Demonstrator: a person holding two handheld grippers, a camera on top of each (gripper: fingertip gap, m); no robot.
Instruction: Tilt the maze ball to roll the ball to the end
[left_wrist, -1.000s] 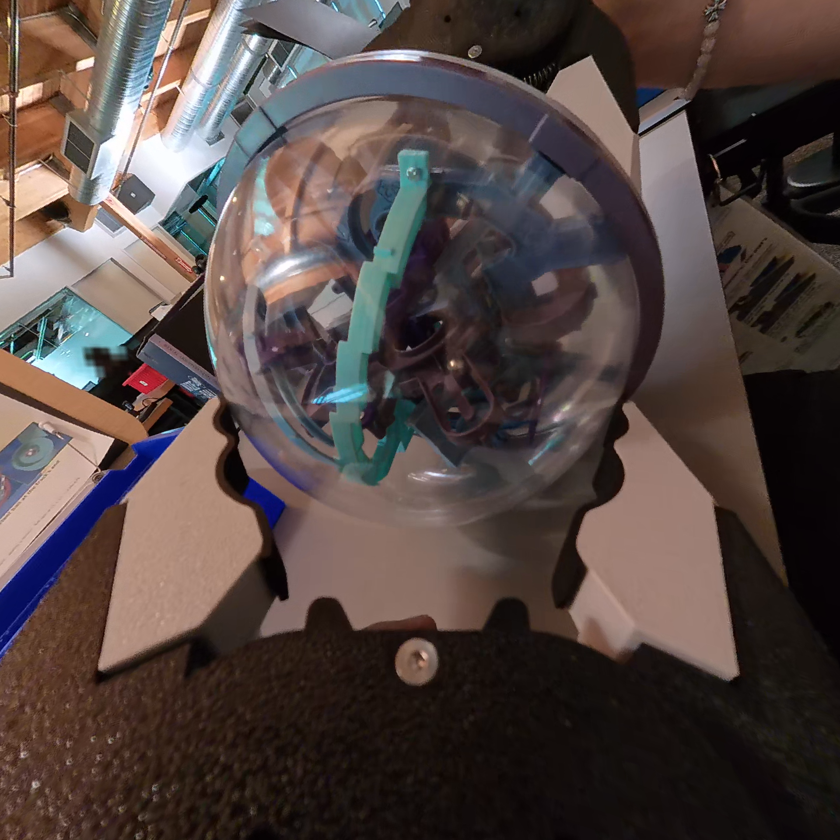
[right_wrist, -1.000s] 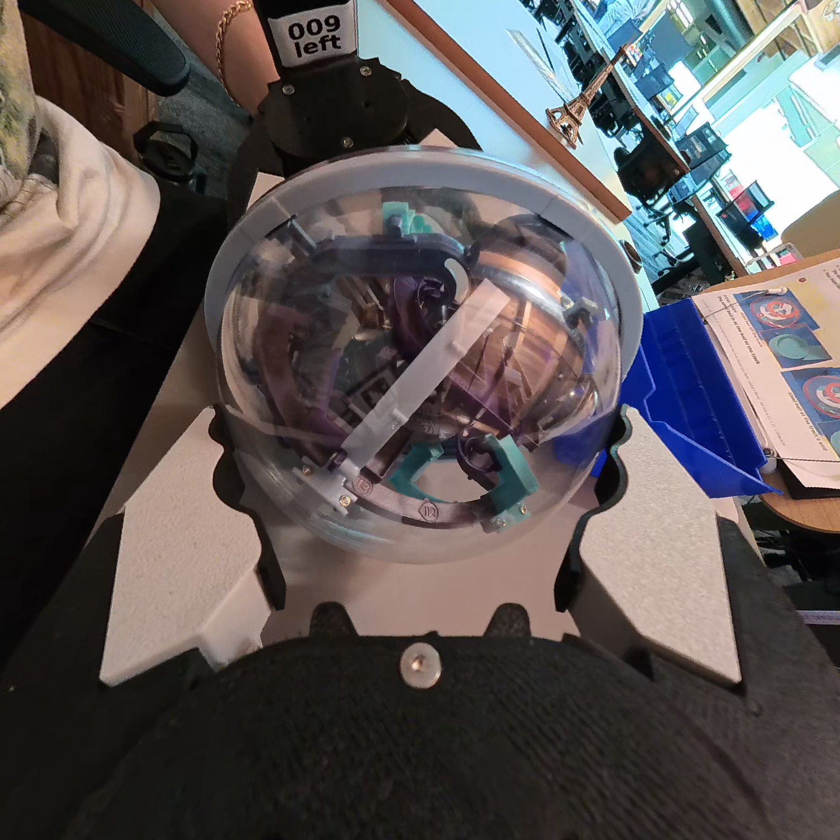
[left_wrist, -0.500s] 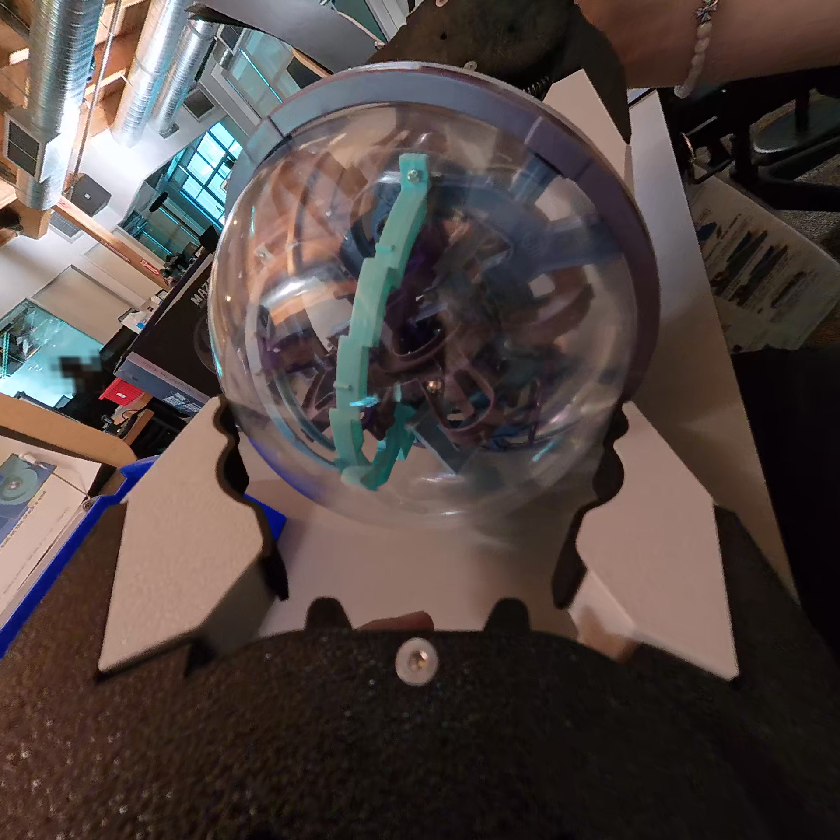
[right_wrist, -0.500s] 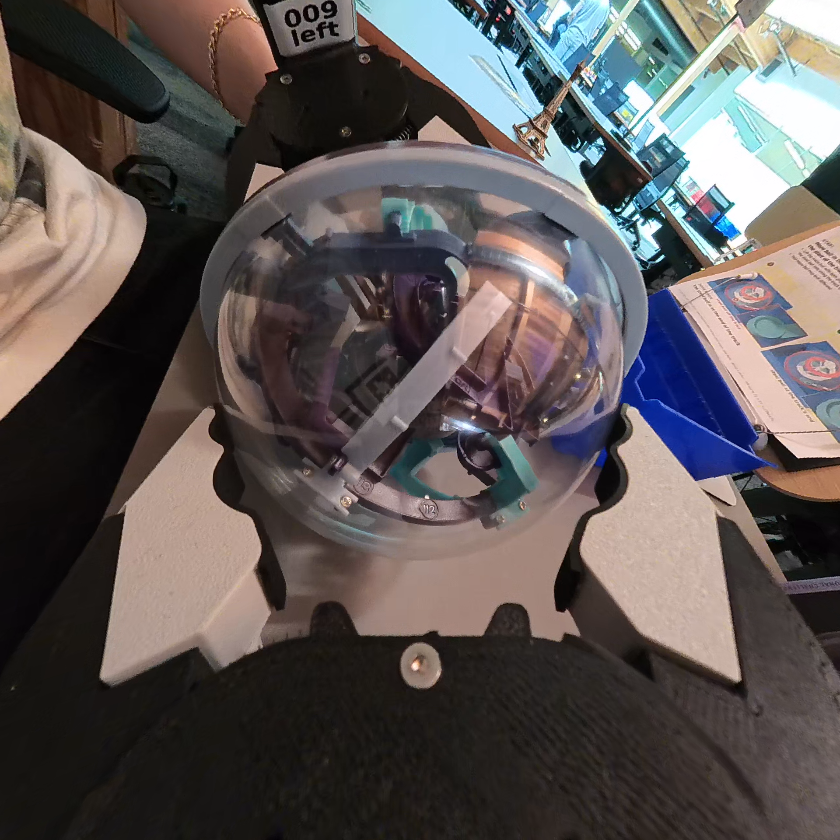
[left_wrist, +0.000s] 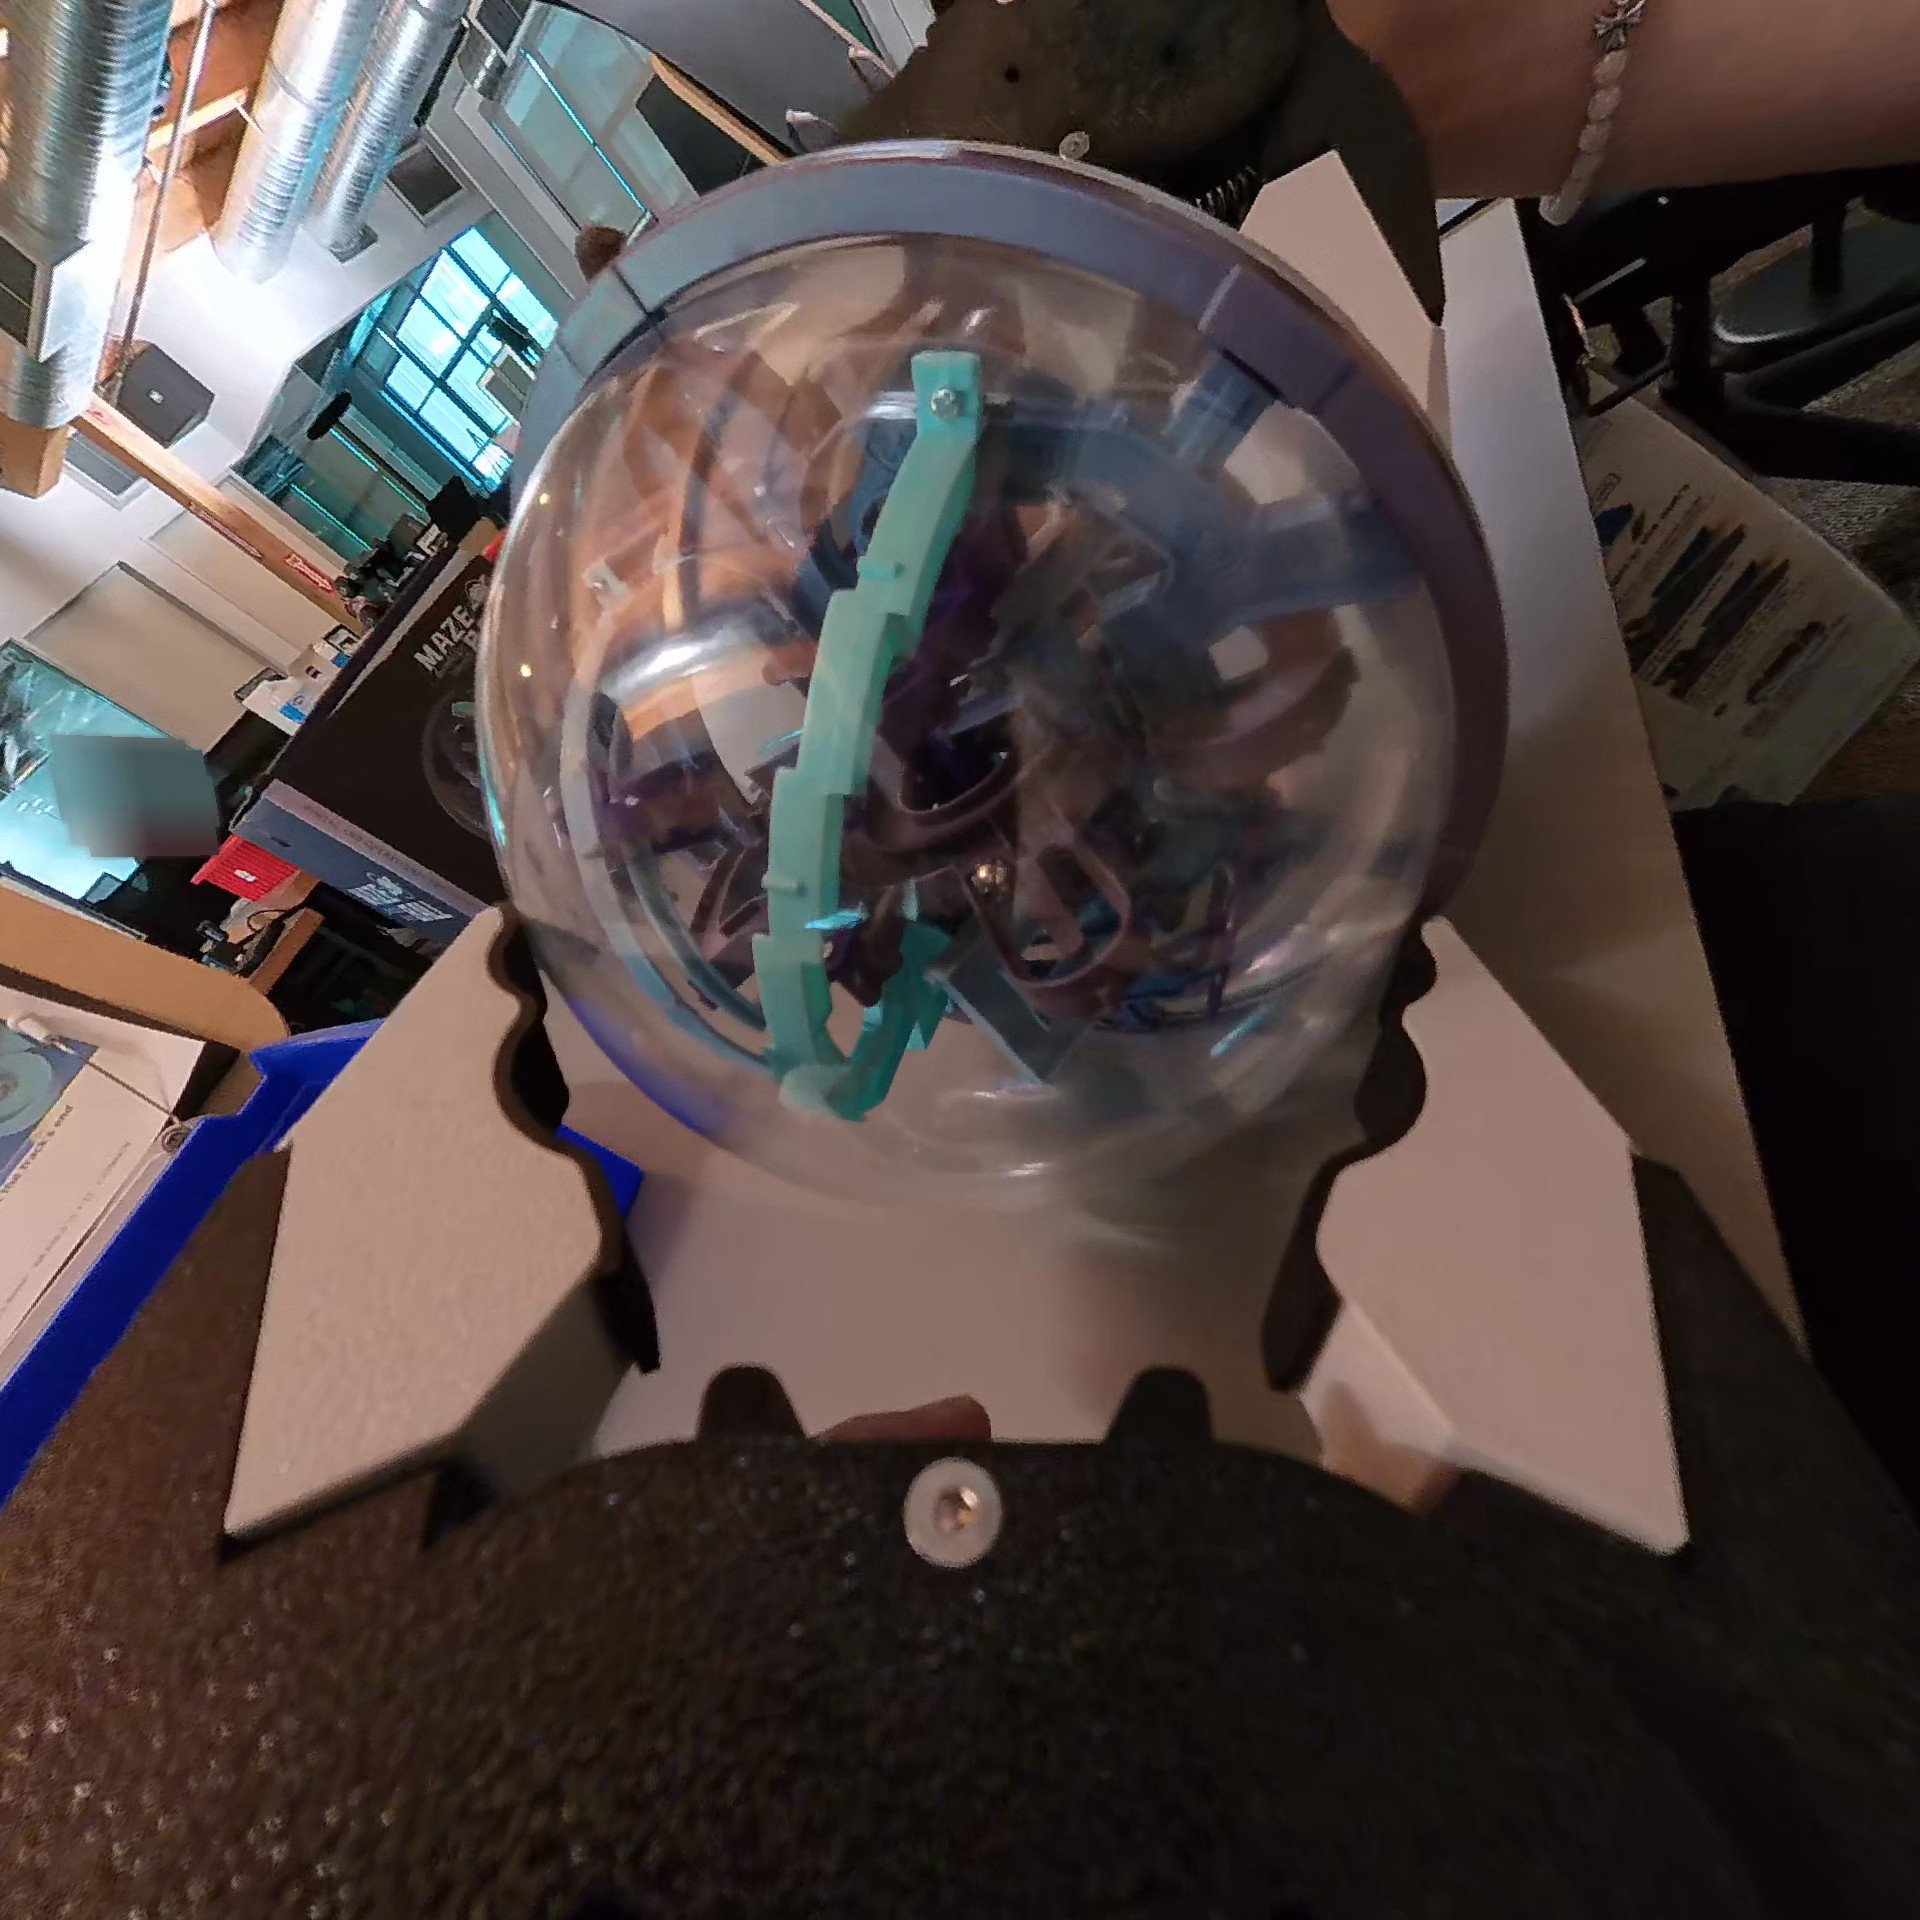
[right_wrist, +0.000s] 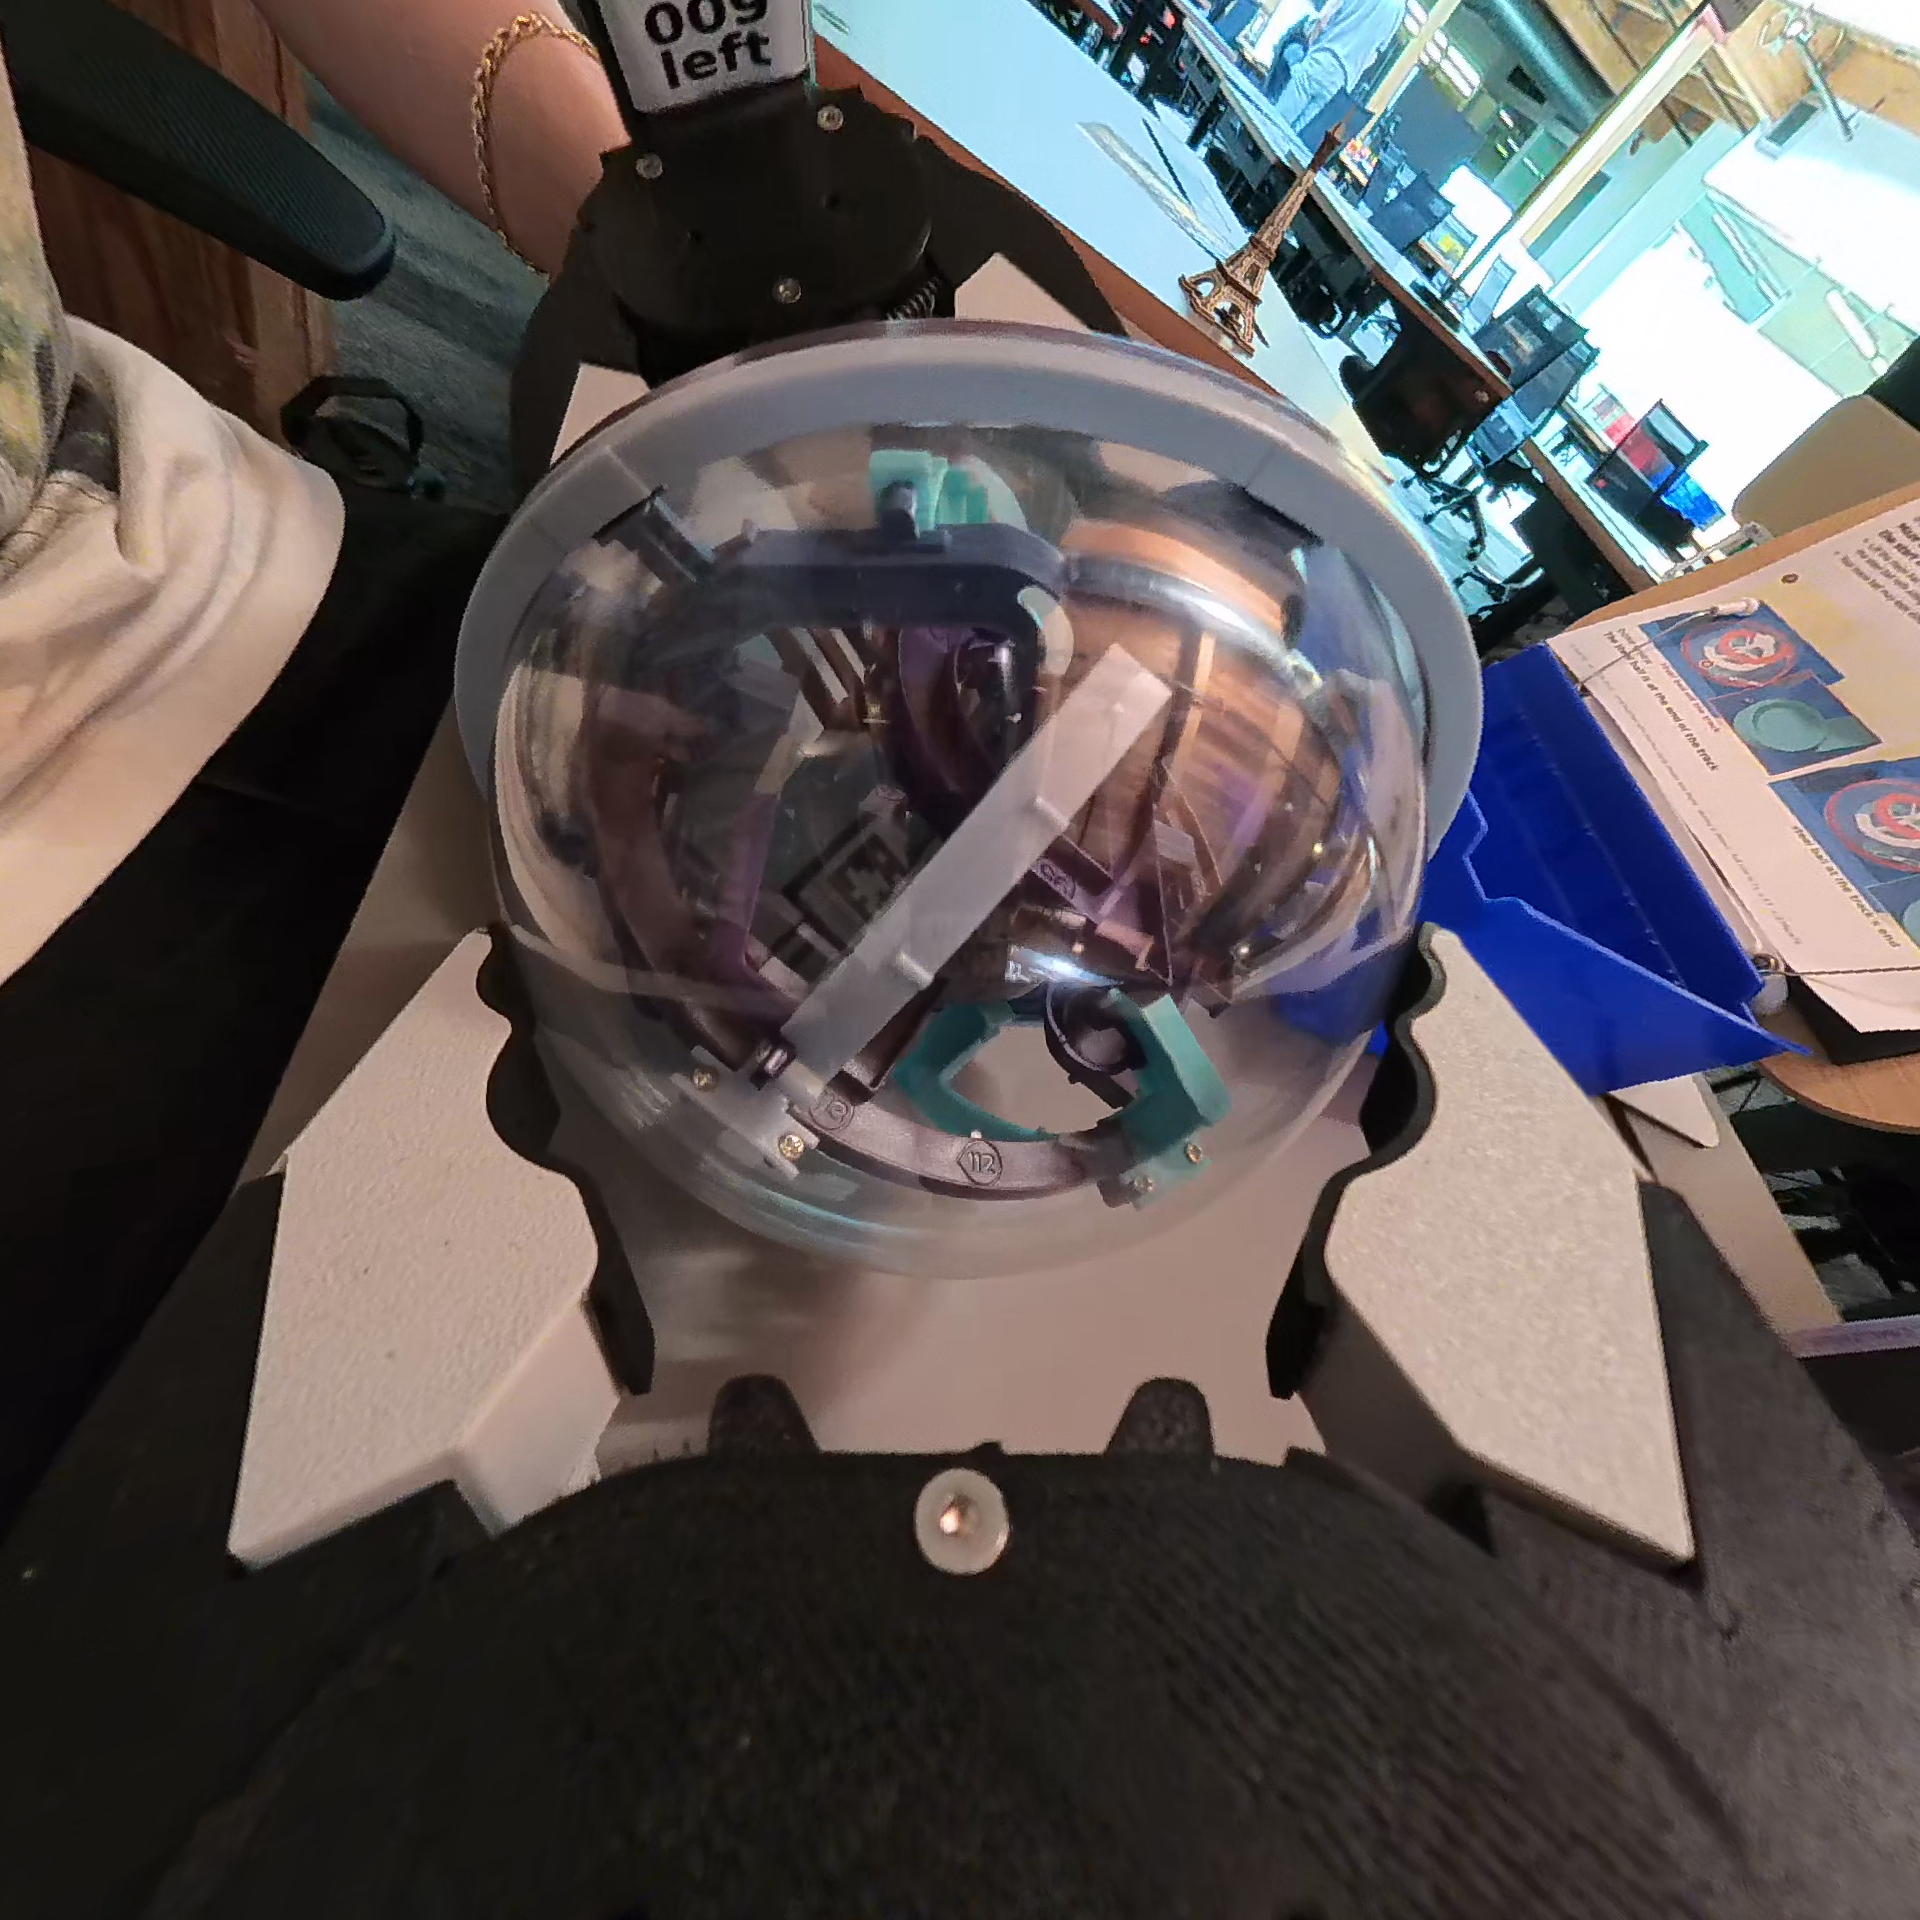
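Observation:
The maze ball (left_wrist: 1195, 644) is a clear sphere with a grey ring and teal, purple and brown tracks inside. It is held in the air between my two grippers, which face each other. My left gripper (left_wrist: 961, 935) grips its near half with both white fingers (left_wrist: 416, 1195) against the sides. A small steel ball (left_wrist: 992, 873) sits on a brown track near the teal arc (left_wrist: 862, 727). My right gripper (right_wrist: 956, 956) clamps the opposite half of the maze ball (right_wrist: 966, 800). Each gripper shows beyond the sphere in the other's view: right (left_wrist: 1122, 73), left (right_wrist: 748, 208).
A blue bin (right_wrist: 1579, 883) and printed sheets (right_wrist: 1818, 727) lie on a round table at the right. A black box (left_wrist: 384, 748) stands behind. A person's forearms (left_wrist: 1662, 83) (right_wrist: 520, 104) hold the grippers. A small tower model (right_wrist: 1247, 249) stands on a long desk.
Both grippers have tilted together with the maze ball; the background has swung in both views. The small steel ball has shifted slightly down and left on its track.

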